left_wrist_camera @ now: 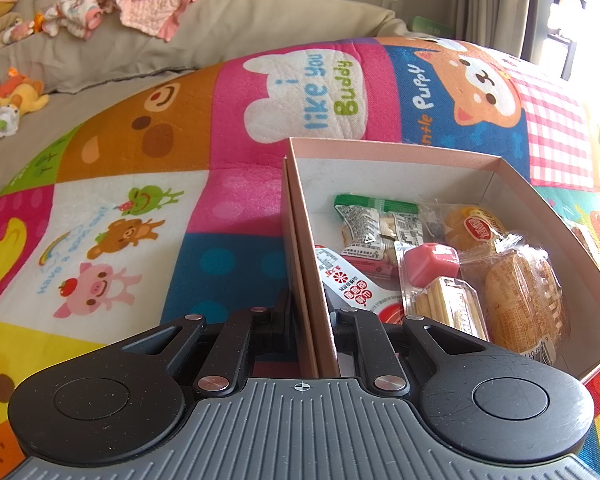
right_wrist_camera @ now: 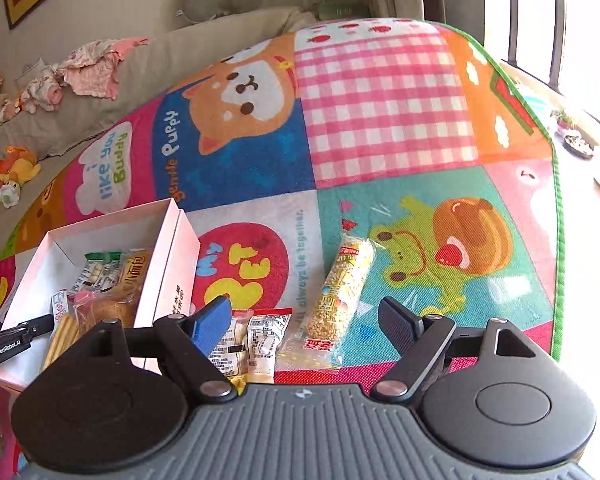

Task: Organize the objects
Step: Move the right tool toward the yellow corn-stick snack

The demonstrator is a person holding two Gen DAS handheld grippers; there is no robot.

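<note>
The left gripper (left_wrist_camera: 302, 320) was closed tight on the near wall of the pink cardboard box (left_wrist_camera: 400, 152), one finger outside the wall and the other inside, so the wall stood pinched between them. The box sat on a colourful cartoon play mat (left_wrist_camera: 140, 200) and held several wrapped snacks: a green-topped packet of small biscuits (left_wrist_camera: 364, 224), a pink cube-shaped sweet in clear wrap (left_wrist_camera: 430, 264), a tray of wafer sticks (left_wrist_camera: 448, 304), a round yellow pastry with a red label (left_wrist_camera: 476, 228), a large brown bread roll in clear film (left_wrist_camera: 520, 300) and a white-and-red sachet (left_wrist_camera: 348, 284) lying against the held wall. The right gripper (right_wrist_camera: 304, 320) hung over the mat just right of the box (right_wrist_camera: 168, 248), its fingers spread wide with nothing gripped between them. Two items lay on the mat outside the box: a red-edged biscuit packet (right_wrist_camera: 256, 340) partly hidden behind the blue-padded finger (right_wrist_camera: 210, 324), and a long puffed-grain bar in clear wrap (right_wrist_camera: 342, 292) lying lengthwise between the two fingers, touched by neither. Beyond the mat, a beige cushion (left_wrist_camera: 220, 32) carried crumpled pink clothes (left_wrist_camera: 148, 4), and plush toys (left_wrist_camera: 16, 100) lay beside it
</note>
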